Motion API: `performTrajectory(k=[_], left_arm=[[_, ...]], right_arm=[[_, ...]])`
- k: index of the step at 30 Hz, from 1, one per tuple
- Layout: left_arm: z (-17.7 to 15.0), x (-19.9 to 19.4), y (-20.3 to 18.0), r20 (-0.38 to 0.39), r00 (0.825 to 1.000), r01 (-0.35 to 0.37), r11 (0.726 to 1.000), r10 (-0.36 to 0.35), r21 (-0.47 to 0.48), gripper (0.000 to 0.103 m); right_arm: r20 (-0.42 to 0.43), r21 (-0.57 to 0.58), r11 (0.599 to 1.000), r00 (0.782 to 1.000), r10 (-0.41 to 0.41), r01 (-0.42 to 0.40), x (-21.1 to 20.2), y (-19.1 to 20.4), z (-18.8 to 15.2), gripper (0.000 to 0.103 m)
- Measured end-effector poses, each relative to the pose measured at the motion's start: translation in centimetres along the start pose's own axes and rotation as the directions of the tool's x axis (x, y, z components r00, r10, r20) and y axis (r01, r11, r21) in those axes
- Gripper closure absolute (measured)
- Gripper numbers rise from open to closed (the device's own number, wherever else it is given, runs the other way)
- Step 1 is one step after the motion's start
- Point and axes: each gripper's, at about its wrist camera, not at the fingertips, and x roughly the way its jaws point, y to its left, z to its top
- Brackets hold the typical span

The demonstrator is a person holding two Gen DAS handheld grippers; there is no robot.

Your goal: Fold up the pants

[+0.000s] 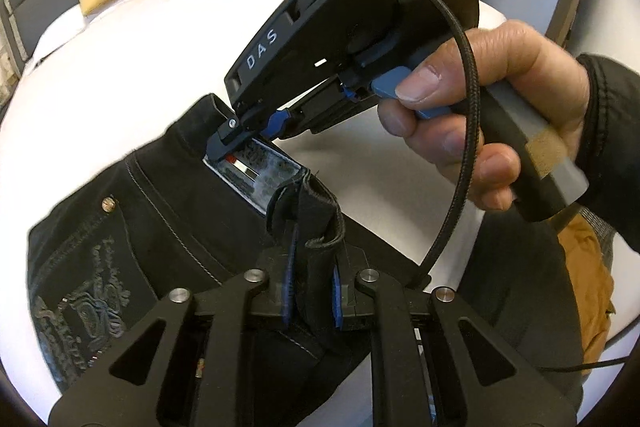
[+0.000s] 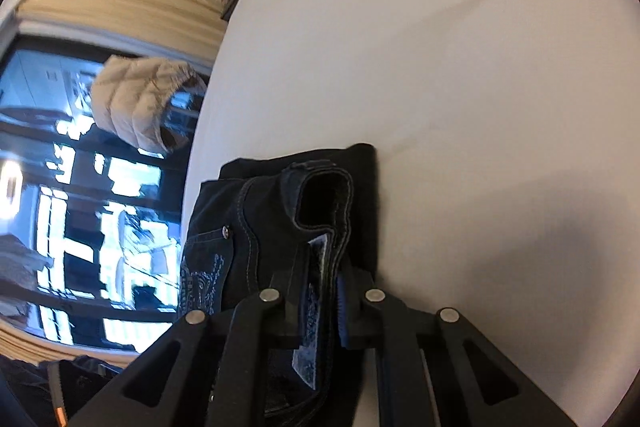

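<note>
**White bed, black jeans pinched at the waistband by both claws**

Left wrist view: white bed (image 1: 160, 39) under black jeans (image 1: 132, 227); the left claw (image 1: 312, 291) is clamped nearly closed on a waistband fold, and the right claw (image 1: 224, 147), held by a hand (image 1: 472, 107), grips the waistband near the label.

Right wrist view: the right claw (image 2: 320, 303) is nearly closed on the waistband of the jeans (image 2: 248, 211), which lie on the bed (image 2: 440, 67)
</note>
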Motion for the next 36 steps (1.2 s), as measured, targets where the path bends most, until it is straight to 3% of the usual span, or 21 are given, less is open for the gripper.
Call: performTrajectory(k=[2,5,6,9,12,15,17,19,20,21,23,25,31,34,36], left_arm=[[0.2,-0.5,0.8,-0.014,0.999,0.040,0.999,-0.041,-0.031,0.082],[-0.1,-3.1,2.3,-0.015,0.992,0.125,0.988,-0.127,-0.091,0.081],[-0.3,-4.3,3.0,-0.002,0.988,0.153,0.981,-0.155,-0.116,0.081],[-1.1,-7.9,6.5,0.066,0.982,0.185,0.966,-0.176,-0.183,0.081],[-1.3,-8.9,12.3,0.132,0.979,0.185,0.946,-0.155,-0.267,0.081],[-1.9,-6.6,19.2,0.169,0.968,0.241,0.884,-0.187,-0.401,0.082],[-2.6,-3.5,23.4,0.154,0.958,0.287,0.828,-0.242,-0.482,0.084],[-3.6,-1.2,25.3,0.110,0.957,0.284,0.796,-0.268,-0.534,0.090],[-4.4,-0.4,25.7,0.099,0.953,0.292,0.784,-0.285,-0.549,0.090],[-5.2,0.1,25.7,0.102,0.946,0.309,0.770,-0.306,-0.559,0.091],[-6.2,-0.6,25.2,0.126,0.939,0.334,0.764,-0.320,-0.552,0.091],[-7.2,-1.7,24.1,0.146,0.925,0.372,0.757,-0.351,-0.537,0.091],[-10.5,-3.0,19.4,0.131,0.918,0.390,0.802,-0.373,-0.452,0.091],[-12.4,-2.6,18.4,0.148,0.909,0.413,0.799,-0.389,-0.438,0.091],[-13.5,-2.3,18.1,0.179,0.892,0.448,0.768,-0.414,-0.457,0.091]], right_arm=[[0.017,0.057,0.997,0.998,0.052,-0.053,-0.4,-0.8,-0.2,0.089],[0.054,0.052,0.999,0.999,-0.001,-0.002,-2.0,-0.1,-0.8,0.079],[0.070,0.040,0.999,0.997,-0.031,0.028,-2.9,0.4,-1.0,0.071],[0.084,-0.013,1.000,0.996,0.016,-0.015,-4.8,2.5,-1.7,0.073],[0.052,-0.103,0.991,0.995,0.090,-0.084,-4.8,6.1,-2.5,0.087],[-0.022,-0.160,0.984,0.997,0.073,-0.075,-2.6,7.9,-2.7,0.092],[-0.067,-0.133,0.990,0.997,0.044,-0.053,-0.9,7.2,-2.5,0.092],[-0.103,-0.090,0.996,0.994,-0.028,0.019,0.9,5.4,-2.5,0.093],[-0.117,-0.054,0.998,0.992,-0.045,0.039,1.5,4.2,-2.5,0.101],[-0.115,-0.013,1.000,0.993,-0.013,0.011,1.7,3.1,-2.7,0.103],[-0.087,0.033,0.999,0.995,0.042,-0.040,1.3,1.9,-2.9,0.103],[-0.079,0.015,1.000,0.997,0.028,-0.026,1.1,2.3,-3.5,0.103],[-0.112,-0.024,1.000,0.994,-0.001,-0.001,0.6,3.7,-4.8,0.103],[-0.117,-0.039,0.999,0.993,0.021,-0.025,0.0,4.3,-6.1,0.103],[-0.105,-0.034,0.998,0.994,0.040,-0.044,-0.2,4.1,-7.0,0.103]])
